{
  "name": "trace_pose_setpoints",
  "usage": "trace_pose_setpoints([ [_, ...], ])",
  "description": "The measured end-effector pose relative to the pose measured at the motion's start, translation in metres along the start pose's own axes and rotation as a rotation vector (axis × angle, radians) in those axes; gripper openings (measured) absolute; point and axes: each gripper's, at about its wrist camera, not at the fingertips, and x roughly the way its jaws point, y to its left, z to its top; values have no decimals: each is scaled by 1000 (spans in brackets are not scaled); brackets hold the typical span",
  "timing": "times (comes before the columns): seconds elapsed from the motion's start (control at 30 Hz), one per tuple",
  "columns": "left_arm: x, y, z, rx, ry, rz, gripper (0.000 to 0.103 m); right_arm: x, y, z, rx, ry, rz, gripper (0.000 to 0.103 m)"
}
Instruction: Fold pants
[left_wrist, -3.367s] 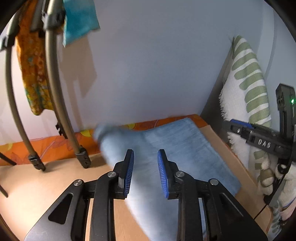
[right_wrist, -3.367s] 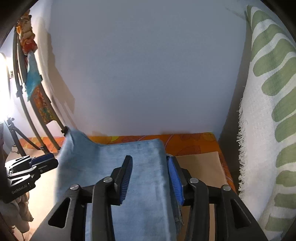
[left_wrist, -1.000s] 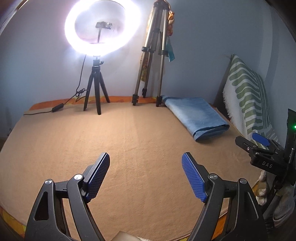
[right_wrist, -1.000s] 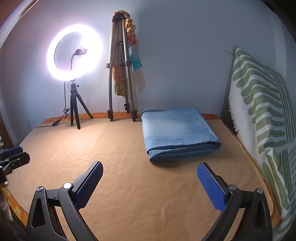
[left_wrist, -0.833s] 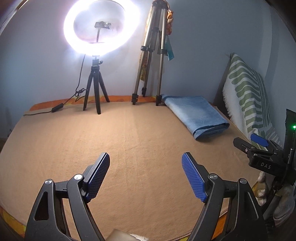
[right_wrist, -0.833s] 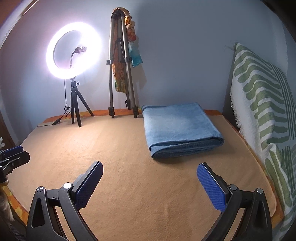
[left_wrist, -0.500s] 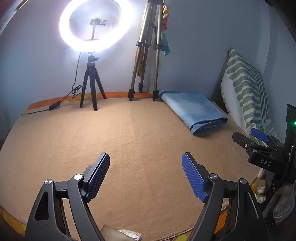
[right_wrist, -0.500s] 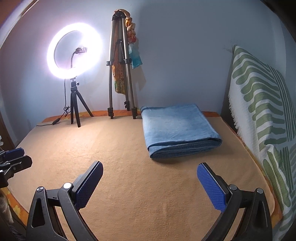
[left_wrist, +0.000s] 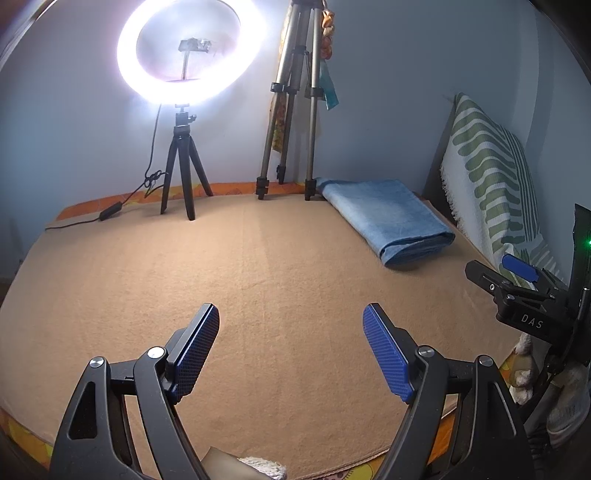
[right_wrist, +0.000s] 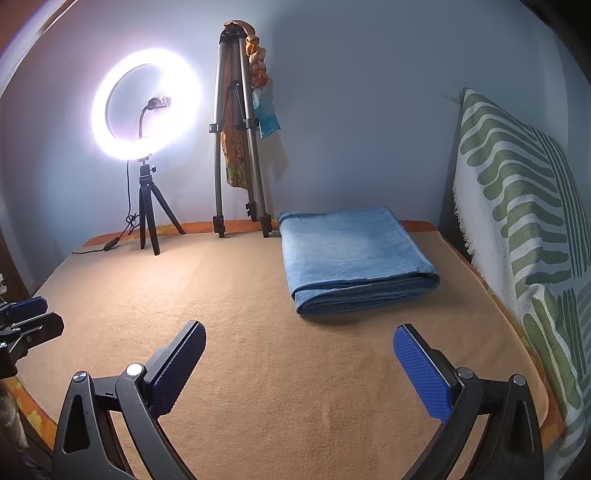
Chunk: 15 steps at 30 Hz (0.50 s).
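Both grippers: hanging low over the near edge of the tan blanket (right_wrist: 258, 295), pointing toward the back wall.
Left gripper (left_wrist: 291, 349): level, fingers (left_wrist: 195, 347) spread wide, gripping nothing, touching nothing.
Right gripper (right_wrist: 299, 365): level too, fingers (right_wrist: 421, 373) just as wide apart, nothing between them.
Pants (right_wrist: 351, 254): folded into a neat blue denim stack, lying far right on the blanket, well apart from both grippers, just beside the tall tripod (right_wrist: 240, 147).
Ring light (right_wrist: 146, 107): blazing at the back left on its small black tripod.
Green-striped cloth (right_wrist: 524, 221): draped upright along the right side, near the pants.
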Motion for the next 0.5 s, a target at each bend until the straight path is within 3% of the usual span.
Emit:
trace_pose_setpoints([
  [0.5,-2,-1,-1,6,-3,7,80,-1,2,0,-2,1,5,103],
])
